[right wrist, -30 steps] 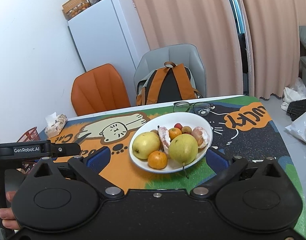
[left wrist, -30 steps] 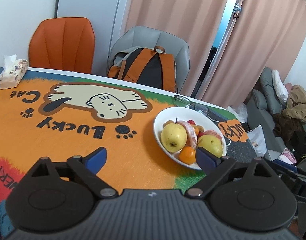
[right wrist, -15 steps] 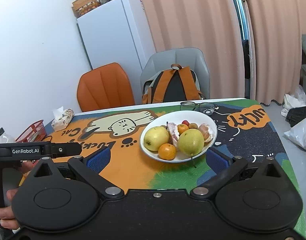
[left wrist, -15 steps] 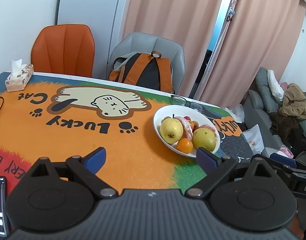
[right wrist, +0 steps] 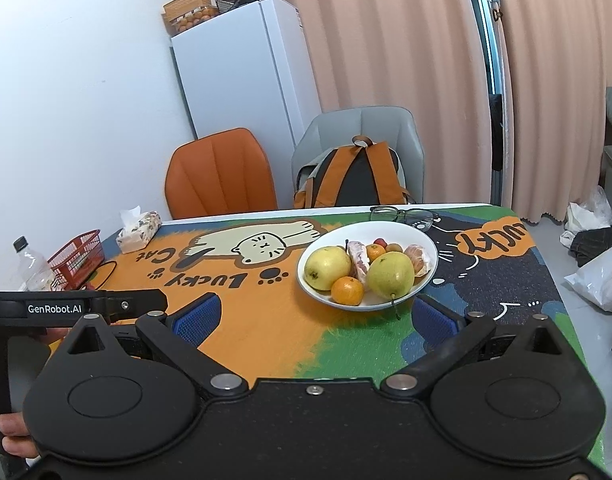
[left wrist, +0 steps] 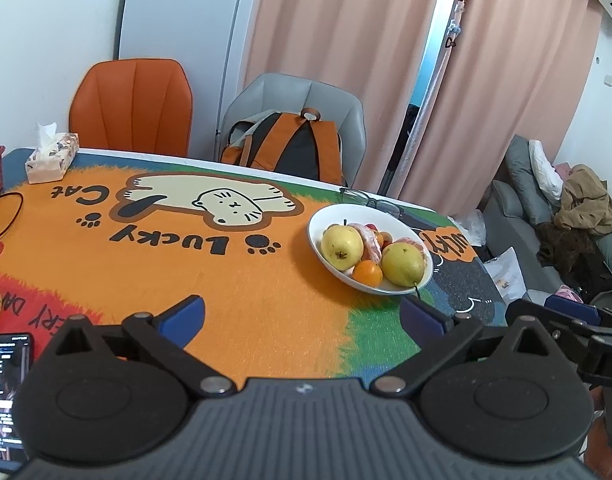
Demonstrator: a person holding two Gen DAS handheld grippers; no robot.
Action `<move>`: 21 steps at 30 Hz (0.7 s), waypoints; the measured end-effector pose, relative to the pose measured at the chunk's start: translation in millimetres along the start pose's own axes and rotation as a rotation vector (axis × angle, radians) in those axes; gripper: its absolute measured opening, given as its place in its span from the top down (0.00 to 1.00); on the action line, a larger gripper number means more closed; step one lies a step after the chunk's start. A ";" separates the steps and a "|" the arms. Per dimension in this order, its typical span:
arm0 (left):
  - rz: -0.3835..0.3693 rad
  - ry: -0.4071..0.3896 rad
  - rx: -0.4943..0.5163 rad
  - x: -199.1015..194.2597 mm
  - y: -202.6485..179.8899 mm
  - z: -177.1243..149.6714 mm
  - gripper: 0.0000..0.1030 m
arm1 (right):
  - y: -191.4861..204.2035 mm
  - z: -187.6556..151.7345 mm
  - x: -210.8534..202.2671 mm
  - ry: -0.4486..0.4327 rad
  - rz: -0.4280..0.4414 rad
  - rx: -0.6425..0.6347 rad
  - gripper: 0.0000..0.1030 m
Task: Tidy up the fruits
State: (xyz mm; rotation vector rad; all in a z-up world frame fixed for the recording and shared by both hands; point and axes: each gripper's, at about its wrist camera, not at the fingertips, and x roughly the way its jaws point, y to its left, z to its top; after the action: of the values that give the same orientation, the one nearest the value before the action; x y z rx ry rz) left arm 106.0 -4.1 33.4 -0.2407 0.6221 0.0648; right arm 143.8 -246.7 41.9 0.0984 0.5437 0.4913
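Both of your grippers, left gripper (left wrist: 302, 314) and right gripper (right wrist: 314, 316), are spread wide and hold nothing. Your round white bowl (right wrist: 422, 240) of yellow pears (right wrist: 390, 275) sits just past them on the bright cat tablecloth (right wrist: 246, 320)

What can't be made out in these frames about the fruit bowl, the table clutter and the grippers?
- Small fruits at the back of the white bowl: partly hidden by the two yellow-green pears; kinds unclear, both views.
- Black phone: cut by the left wrist view's edge; screen text too small.
- Clear plastic bottle: contents unreadable.
- Left gripper and right gripper: open, holding nothing.
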 end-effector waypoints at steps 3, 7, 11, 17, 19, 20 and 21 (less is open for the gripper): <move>0.010 -0.010 0.013 -7.0 0.1 -1.2 0.00 | 2.5 -0.8 -5.2 -0.002 0.001 -0.010 0.00; 0.021 -0.016 0.035 -14.4 0.2 -3.1 0.00 | 3.2 -0.7 -10.0 -0.007 0.003 -0.002 0.00; 0.038 -0.011 0.049 -19.7 1.5 -6.5 0.00 | 4.4 -0.3 -13.6 -0.006 0.012 0.008 0.00; 0.052 -0.010 0.055 -27.5 3.5 -9.3 0.00 | 10.3 -0.4 -19.7 0.000 0.027 -0.011 0.00; 0.055 -0.009 0.054 -29.3 3.9 -9.6 0.00 | 12.0 -0.4 -21.4 0.000 0.029 -0.017 0.00; 0.054 -0.009 0.054 -30.1 3.7 -9.9 0.00 | 12.8 -0.7 -22.4 0.000 0.030 -0.019 0.00; 0.054 -0.010 0.052 -31.1 4.0 -9.9 0.00 | 13.7 -0.5 -22.9 0.002 0.031 -0.019 0.00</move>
State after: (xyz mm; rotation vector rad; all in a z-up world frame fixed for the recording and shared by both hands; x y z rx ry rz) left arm 74.6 -2.2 43.0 -0.1729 0.6200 0.1015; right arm 120.7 -245.5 55.2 0.0879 0.5395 0.5264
